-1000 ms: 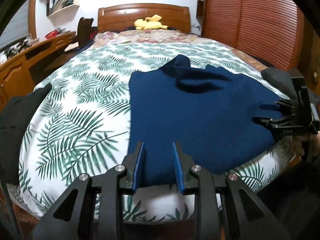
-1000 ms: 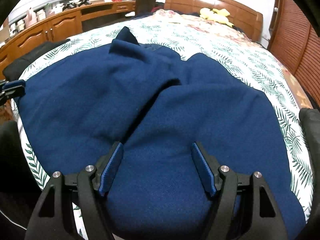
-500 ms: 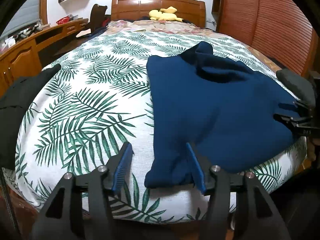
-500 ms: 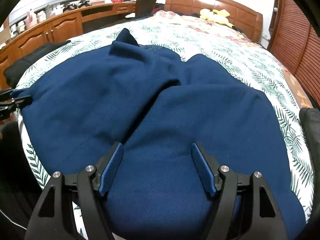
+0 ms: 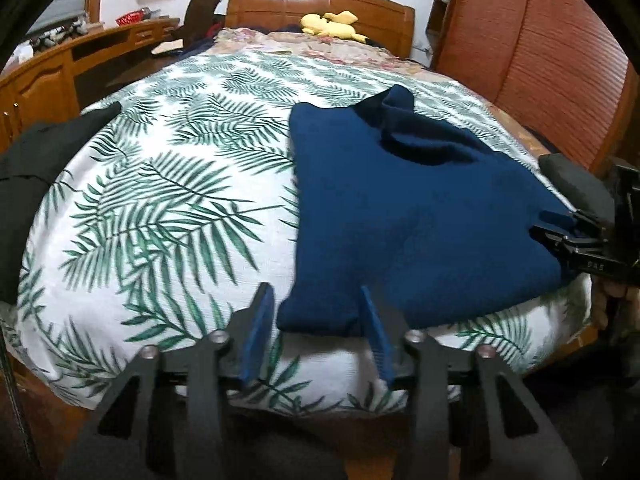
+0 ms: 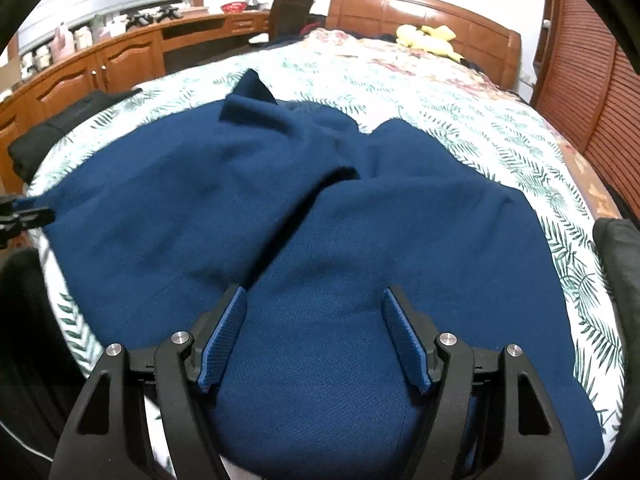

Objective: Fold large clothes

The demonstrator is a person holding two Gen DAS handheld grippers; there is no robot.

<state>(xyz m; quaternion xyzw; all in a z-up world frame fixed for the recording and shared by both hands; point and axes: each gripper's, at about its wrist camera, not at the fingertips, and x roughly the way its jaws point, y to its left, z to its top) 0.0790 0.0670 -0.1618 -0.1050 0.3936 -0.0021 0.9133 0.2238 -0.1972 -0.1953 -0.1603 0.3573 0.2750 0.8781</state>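
Note:
A large navy blue garment (image 5: pixel 420 216) lies spread on the leaf-print bed cover (image 5: pixel 168 208), with one part folded over another (image 6: pixel 312 208). My left gripper (image 5: pixel 316 320) is at the bed's near edge, astride the garment's near left corner. Its jaws are closing, and the blue pads (image 5: pixel 260 320) do not press the cloth. My right gripper (image 6: pixel 316 328) stands open and wide just above the garment's near hem. In the left wrist view the right gripper (image 5: pixel 576 240) sits at the garment's right edge. The left gripper (image 6: pixel 24 216) shows at the right wrist view's left rim.
Dark clothing (image 5: pixel 44 148) lies on the bed's left side, and a black item (image 6: pixel 616 248) on its right edge. A yellow plush toy (image 5: pixel 332 24) rests by the wooden headboard (image 5: pixel 320 0). A wooden desk (image 6: pixel 120 52) runs along the left; slatted wardrobe doors (image 5: pixel 560 60) stand right.
The left gripper's jaws went from narrow around the hem to wide, then narrowed again. It sank a little and now frames the garment's corner. The right gripper kept still.

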